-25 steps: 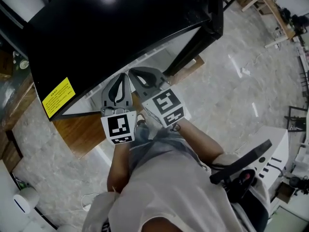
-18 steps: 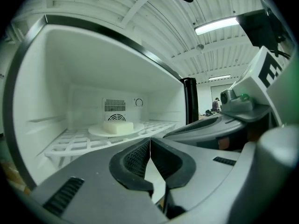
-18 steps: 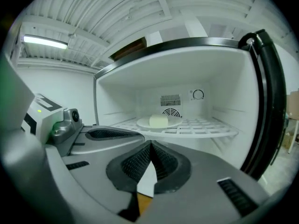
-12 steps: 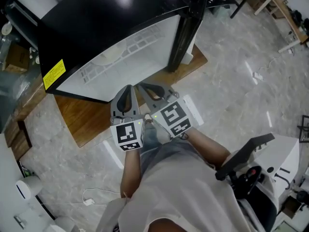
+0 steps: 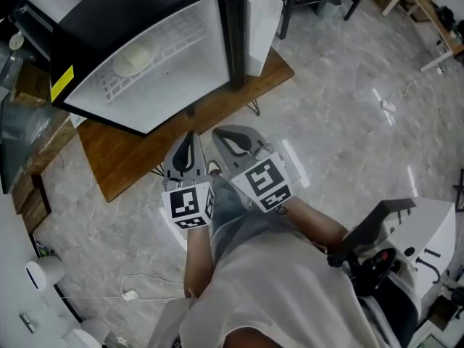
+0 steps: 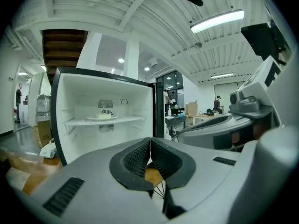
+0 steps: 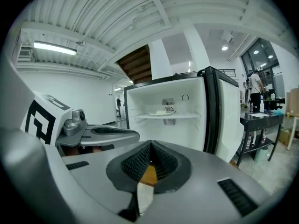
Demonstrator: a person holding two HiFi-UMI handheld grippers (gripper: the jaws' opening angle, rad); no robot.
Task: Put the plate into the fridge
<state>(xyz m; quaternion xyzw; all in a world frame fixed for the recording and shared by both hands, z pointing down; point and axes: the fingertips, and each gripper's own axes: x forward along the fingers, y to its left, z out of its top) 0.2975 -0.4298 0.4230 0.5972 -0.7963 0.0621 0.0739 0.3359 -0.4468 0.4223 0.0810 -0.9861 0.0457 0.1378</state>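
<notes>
White plate point(image 5: 134, 59) sits on the fridge point(image 5: 190, 43) shelf (its food indistinct); left gripper point(image 5: 191, 136) and right gripper point(image 5: 220, 133) both closed, empty.

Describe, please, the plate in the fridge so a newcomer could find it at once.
Find the black, white-lined fridge standing open. On its white shelf lies a pale round plate bearing a pale lump, the only thing on it.

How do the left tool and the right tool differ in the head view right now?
The left tool points almost straight up the frame; the right tool slants toward it. The left tool's marker cube sits lower in the frame than the right tool's cube, with a different pattern. Shared: both are shut and empty, facing the open fridge with the plate on its shelf.
</notes>
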